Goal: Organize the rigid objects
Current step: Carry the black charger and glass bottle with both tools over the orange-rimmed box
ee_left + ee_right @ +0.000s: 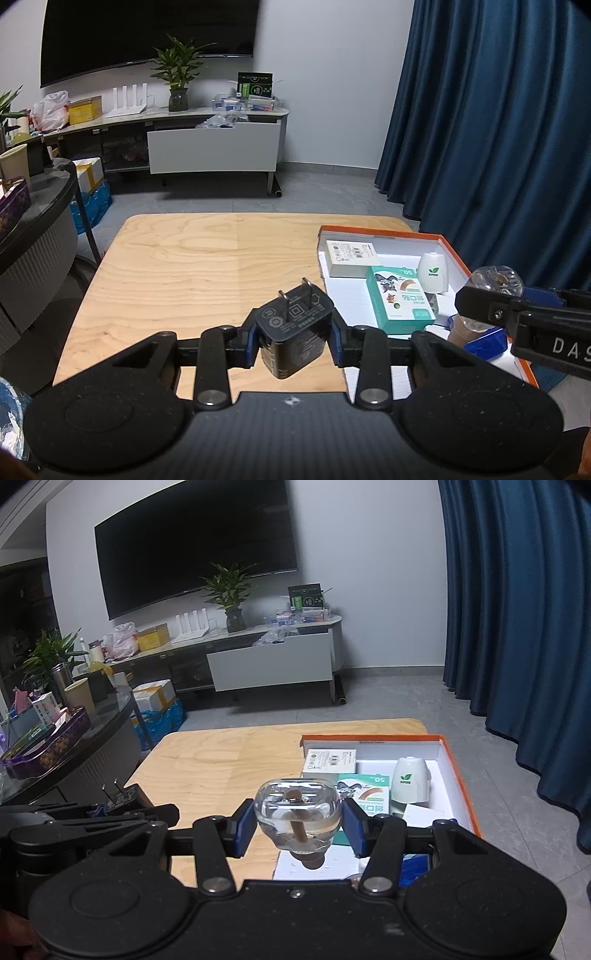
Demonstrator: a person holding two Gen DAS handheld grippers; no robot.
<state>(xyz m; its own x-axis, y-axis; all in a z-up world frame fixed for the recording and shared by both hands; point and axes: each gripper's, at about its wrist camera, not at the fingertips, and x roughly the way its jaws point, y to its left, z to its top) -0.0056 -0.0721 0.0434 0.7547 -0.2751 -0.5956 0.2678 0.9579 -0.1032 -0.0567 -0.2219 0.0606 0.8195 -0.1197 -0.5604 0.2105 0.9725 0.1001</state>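
You are holding the left gripper (294, 341) with its blue pads (250, 345) clamped on the black plug adapter (293, 328), which is sitting tilted between them, prongs pointing up and away from you, long axis running roughly along the fingers. It is hanging above the near edge of the wooden table (166, 277), just left of the orange-rimmed box (458, 254). You are holding the right gripper (298, 827) with the clear glass bottle (297, 814) standing between the pads; the pads look set just off the glass on both sides, so I am reading the grip as light or barely closed, and I cannot tell for certain whether it is clamping. The bottle's brown stopper end is pointing down toward you and its rounded clear body upward. This gripper is already hovering over the box's near left corner, so the right hand is the nearer one to the drop zone; the left hand is needing to travel rightward across the box rim. Further in, the box is holding a green carton (400, 299) lying flat, a white labelled carton (352, 258) behind it, and a white bottle with a leaf logo (433, 273) standing upright toward the far right wall. Free white floor is showing along the near left side of the box, judged the likeliest place for both held items. Risk noted: the two grippers are crowding at that corner.
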